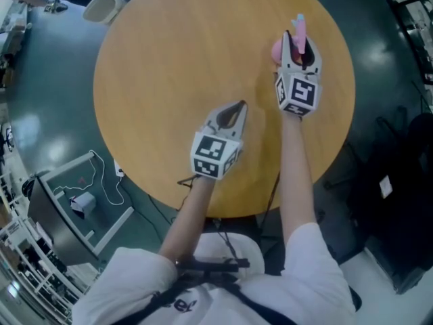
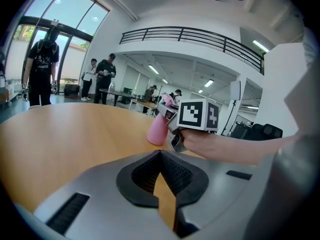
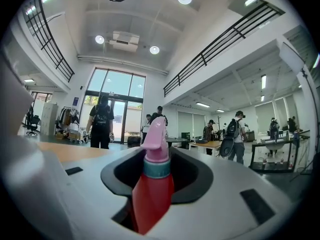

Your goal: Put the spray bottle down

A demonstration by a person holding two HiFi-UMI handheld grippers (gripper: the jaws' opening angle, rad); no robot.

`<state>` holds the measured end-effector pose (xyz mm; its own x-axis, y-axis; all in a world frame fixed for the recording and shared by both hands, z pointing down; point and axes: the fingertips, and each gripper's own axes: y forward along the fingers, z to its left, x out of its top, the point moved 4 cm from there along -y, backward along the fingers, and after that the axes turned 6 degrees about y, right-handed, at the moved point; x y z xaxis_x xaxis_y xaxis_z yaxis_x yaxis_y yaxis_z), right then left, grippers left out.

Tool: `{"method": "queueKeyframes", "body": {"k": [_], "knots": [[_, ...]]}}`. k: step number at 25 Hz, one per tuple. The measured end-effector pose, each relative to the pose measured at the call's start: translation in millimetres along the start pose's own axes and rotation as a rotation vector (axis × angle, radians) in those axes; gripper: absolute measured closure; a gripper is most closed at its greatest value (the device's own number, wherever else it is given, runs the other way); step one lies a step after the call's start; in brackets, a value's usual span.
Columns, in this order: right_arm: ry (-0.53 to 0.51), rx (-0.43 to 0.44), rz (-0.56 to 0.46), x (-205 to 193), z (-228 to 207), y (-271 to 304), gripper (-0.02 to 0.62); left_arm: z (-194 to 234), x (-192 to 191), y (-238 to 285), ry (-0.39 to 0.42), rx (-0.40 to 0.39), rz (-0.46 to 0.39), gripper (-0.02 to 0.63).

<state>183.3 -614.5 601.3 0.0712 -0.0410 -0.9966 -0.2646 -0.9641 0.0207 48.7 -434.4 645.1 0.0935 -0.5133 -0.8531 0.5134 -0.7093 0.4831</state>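
A pink spray bottle [image 1: 277, 50] with a teal collar and pink trigger head stands upright between the jaws of my right gripper [image 1: 302, 43] over the right side of the round wooden table [image 1: 176, 66]. In the right gripper view the bottle [image 3: 151, 194] fills the gap and the right gripper [image 3: 156, 166] is shut on it. From the left gripper view the bottle [image 2: 158, 129] has its base at or just above the tabletop; I cannot tell which. My left gripper [image 1: 239, 106] hovers near the table's front, to the bottle's left, shut and holding nothing [image 2: 160, 156].
A beige seat [image 1: 101, 7] stands past the table's far left edge. A white frame with cables [image 1: 84, 198] sits on the floor at the left, black cases [image 1: 399, 202] at the right. Several people [image 2: 42, 69] stand in the hall beyond the table.
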Motion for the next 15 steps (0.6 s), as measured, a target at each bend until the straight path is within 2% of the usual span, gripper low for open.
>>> {"method": "queueKeyframes", "body": {"k": [4, 7, 9, 12, 15], "knots": [[0.004, 0.007, -0.004, -2.6, 1.6, -0.7, 0.43, -3.2, 4.0, -2.5, -0.015, -0.006, -0.013, 0.595], [0.0, 0.015, 0.03, -4.1, 2.6, -0.5, 0.422, -7.9, 4.9, -5.5, -0.013, -0.017, -0.014, 0.595], [0.013, 0.032, 0.067, -8.1, 6.5, 0.1, 0.369, -9.1, 4.6, -9.5, -0.01, -0.019, -0.017, 0.595], [0.046, 0.025, 0.106, -11.3, 9.4, -4.2, 0.256, -12.8, 5.6, -18.5, -0.006, -0.024, -0.02, 0.595], [0.048, 0.003, 0.099, -3.2, 9.5, -12.3, 0.247, -17.1, 7.5, -27.7, -0.007, -0.03, -0.029, 0.595]]}}
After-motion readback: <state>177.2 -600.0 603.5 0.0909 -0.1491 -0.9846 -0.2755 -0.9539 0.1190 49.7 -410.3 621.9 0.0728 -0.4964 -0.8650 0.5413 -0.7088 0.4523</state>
